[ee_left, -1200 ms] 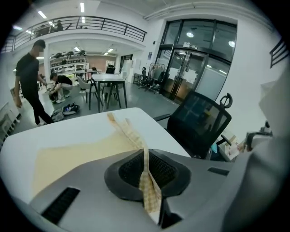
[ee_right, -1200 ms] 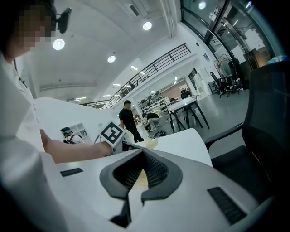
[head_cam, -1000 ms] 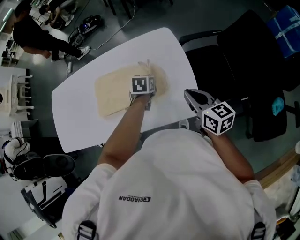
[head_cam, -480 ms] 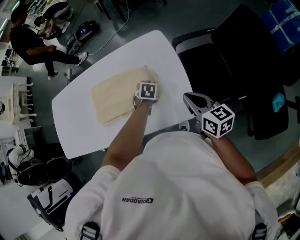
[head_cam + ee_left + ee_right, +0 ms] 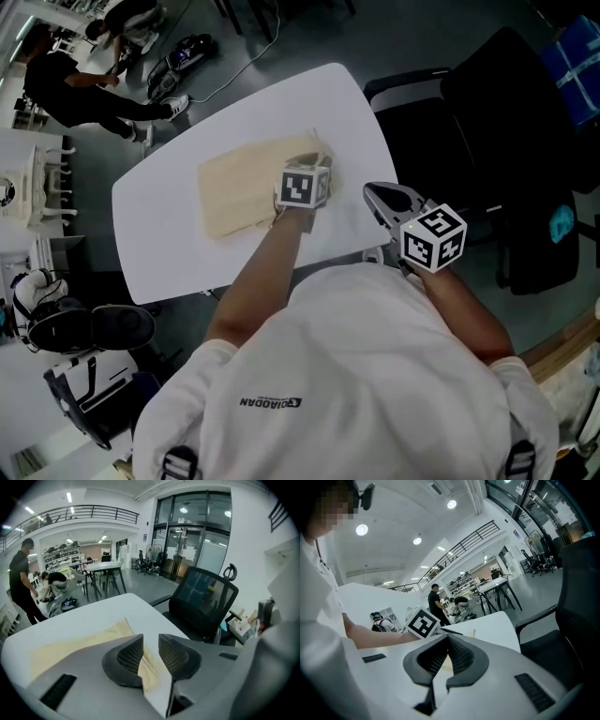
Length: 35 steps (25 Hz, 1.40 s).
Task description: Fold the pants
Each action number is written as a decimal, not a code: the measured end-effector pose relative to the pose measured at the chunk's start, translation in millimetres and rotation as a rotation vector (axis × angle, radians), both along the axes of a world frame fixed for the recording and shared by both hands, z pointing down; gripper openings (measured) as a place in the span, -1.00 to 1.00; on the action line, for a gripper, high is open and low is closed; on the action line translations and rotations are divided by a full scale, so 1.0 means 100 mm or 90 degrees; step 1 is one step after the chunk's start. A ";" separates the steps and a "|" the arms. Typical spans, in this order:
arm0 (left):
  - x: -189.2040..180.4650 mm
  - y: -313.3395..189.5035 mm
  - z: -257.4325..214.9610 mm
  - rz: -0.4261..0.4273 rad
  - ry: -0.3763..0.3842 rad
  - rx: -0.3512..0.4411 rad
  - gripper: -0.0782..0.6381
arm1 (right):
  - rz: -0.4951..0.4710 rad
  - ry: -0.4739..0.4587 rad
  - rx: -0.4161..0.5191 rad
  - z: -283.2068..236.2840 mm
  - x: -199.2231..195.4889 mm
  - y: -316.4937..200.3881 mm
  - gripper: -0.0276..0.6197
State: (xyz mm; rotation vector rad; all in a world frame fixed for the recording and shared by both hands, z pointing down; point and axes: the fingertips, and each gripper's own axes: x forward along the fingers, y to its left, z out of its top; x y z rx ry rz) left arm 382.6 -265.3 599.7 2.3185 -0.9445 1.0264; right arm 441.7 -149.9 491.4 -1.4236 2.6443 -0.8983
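Note:
The cream pants (image 5: 246, 181) lie folded into a flat rectangle on the white table (image 5: 169, 246). My left gripper (image 5: 150, 640) hovers over their right end, and its marker cube (image 5: 305, 186) covers that end in the head view. Its jaws stand apart with nothing between them, and pants cloth (image 5: 70, 644) shows below through the gap. My right gripper (image 5: 373, 192) hangs off the table's near right edge, apart from the pants. In the right gripper view, the right gripper (image 5: 448, 637) has its fingertips together and holds nothing.
A black office chair (image 5: 506, 122) stands just right of the table and also fills the left gripper view as the chair (image 5: 206, 597). A person (image 5: 75, 80) crouches on the floor at the far left. Dark bags (image 5: 89, 328) lie near the table's left corner.
The left gripper has come up off the pants and drawn back a little toward the right end. The pants lie still. The right gripper has kept its place.

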 end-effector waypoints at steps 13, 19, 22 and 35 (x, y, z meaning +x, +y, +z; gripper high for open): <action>-1.18 0.21 -0.51 -0.133 0.193 0.009 -0.70 | -0.027 0.024 0.014 -0.05 -0.65 -0.19 -0.86; -1.93 0.37 -0.65 -0.164 0.195 0.026 -0.70 | -0.040 0.051 0.005 -0.02 -1.04 -0.28 -0.86; -2.25 0.46 -0.66 -0.168 0.193 0.029 -0.70 | -0.043 0.061 -0.003 -0.03 -1.23 -0.33 -0.86; -3.50 0.40 -0.38 -0.254 0.182 0.023 -0.70 | -0.099 0.088 -0.019 0.00 -2.19 -0.46 -0.86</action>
